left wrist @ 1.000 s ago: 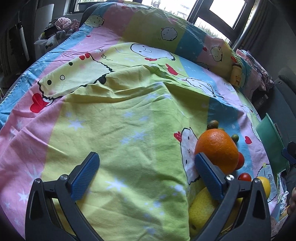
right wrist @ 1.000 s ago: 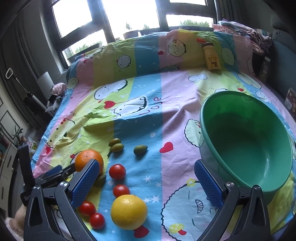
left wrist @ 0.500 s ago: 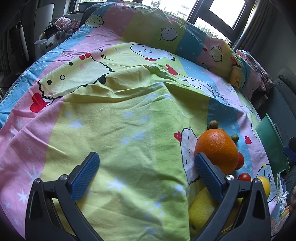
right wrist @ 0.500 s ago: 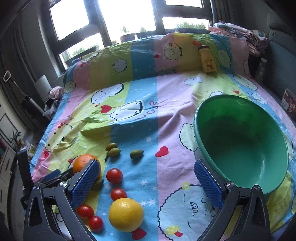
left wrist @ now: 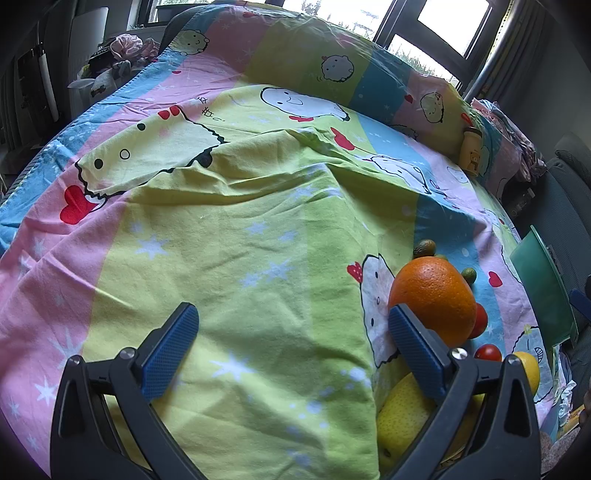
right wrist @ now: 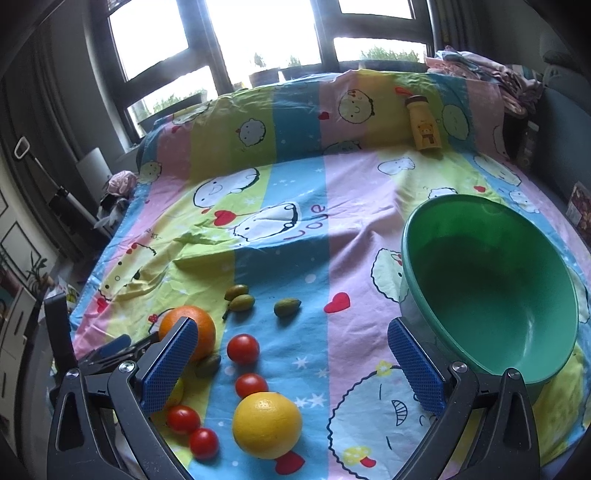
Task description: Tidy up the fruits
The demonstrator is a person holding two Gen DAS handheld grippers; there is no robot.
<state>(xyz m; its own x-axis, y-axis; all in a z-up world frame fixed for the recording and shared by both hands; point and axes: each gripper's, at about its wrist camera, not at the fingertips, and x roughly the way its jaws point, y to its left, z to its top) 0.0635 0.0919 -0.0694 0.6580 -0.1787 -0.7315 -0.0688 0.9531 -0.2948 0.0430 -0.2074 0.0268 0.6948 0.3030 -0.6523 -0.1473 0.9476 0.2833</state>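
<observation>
On the bed, all fruit lies loose; bowl [right wrist: 491,280] has nothing inside; left gripper [left wrist: 291,343] and right gripper [right wrist: 288,365] both spread wide, holding nothing.

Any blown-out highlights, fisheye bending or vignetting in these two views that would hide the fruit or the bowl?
Right wrist: the windows are blown out white, yet the orange, tomatoes and green bowl stay evenly lit and sharp. Left wrist: the sheet bulges with fisheye bending, corners vignette dark, and the bowl is squeezed to a sliver at the right edge.
</observation>
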